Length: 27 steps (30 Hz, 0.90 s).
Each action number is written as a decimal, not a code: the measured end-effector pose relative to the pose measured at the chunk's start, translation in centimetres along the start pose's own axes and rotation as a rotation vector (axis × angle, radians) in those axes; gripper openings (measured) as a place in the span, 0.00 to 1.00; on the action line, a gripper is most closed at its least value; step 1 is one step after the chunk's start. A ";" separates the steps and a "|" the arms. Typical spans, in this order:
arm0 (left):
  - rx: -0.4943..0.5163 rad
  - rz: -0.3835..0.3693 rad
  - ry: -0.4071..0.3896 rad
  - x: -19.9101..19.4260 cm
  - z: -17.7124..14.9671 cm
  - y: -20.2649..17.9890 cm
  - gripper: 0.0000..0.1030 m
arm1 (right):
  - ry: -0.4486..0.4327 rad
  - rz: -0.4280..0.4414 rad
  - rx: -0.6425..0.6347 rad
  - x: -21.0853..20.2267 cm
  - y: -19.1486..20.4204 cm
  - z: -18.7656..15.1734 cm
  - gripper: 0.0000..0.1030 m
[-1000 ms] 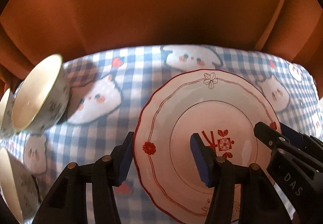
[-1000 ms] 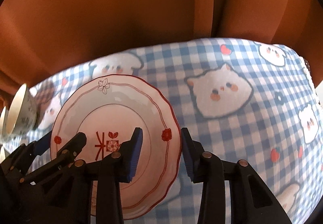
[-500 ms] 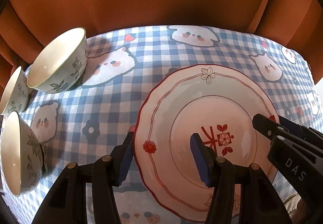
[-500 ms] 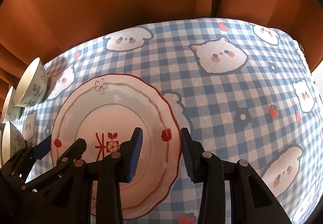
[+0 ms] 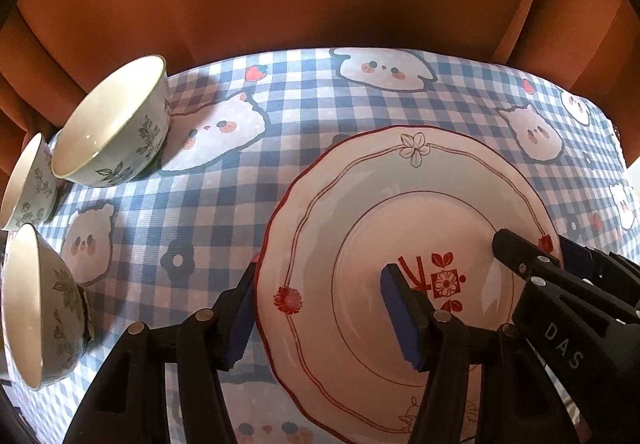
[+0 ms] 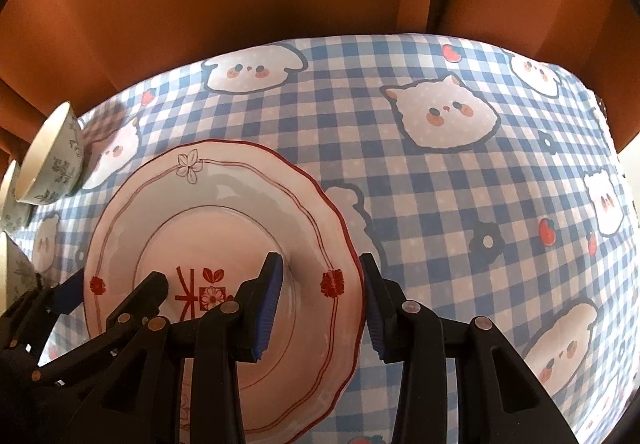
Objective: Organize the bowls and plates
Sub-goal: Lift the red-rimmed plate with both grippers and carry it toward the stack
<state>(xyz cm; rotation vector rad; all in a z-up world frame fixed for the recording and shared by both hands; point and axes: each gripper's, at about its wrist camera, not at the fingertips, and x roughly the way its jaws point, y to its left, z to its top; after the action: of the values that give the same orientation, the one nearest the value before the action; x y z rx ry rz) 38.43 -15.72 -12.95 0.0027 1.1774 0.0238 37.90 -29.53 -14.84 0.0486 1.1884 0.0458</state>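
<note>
Bowls (image 5: 112, 124) left of plate (image 5: 400, 204), seemingly apart

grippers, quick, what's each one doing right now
Left gripper: open, fingers straddling the plate at its left rim.
Right gripper: open, straddling its right rim.

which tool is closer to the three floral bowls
Left. The left tool straddles the red-rimmed white plate's edge nearest the green-floral ceramic bowls; the right tool straddles the opposite edge.

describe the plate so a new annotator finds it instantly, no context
On the blue checked tablecloth with cartoon animal faces, look right of the three leaf-patterned bowls. The plate is the one flat dish: white, scalloped red rim, red flower motif at centre, with the left tongs and right tongs straddling opposite edges.
</note>
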 end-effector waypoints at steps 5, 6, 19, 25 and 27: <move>-0.002 -0.005 -0.036 -2.4 0.2 0.1 0.58 | -0.019 -0.006 -0.002 -2.2 0.2 0.3 0.41; -0.002 -0.005 -0.045 -2.9 0.1 0.1 0.58 | -0.025 -0.008 -0.003 -2.8 0.3 0.3 0.41; 0.019 -0.057 -0.126 -10.4 -3.0 -0.8 0.58 | -0.098 -0.051 0.009 -11.5 0.2 -3.0 0.41; 0.048 -0.080 -0.154 -13.2 -5.4 -1.8 0.58 | -0.131 -0.080 0.029 -14.9 -0.6 -5.6 0.41; 0.060 -0.087 -0.154 -13.9 -6.4 -2.1 0.58 | -0.138 -0.086 0.034 -15.8 -0.9 -6.5 0.41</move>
<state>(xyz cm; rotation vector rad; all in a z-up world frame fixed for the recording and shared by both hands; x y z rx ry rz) 27.25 -18.17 -2.60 0.0060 1.0230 -0.0865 25.94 -31.28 -2.66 0.0302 1.0526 -0.0532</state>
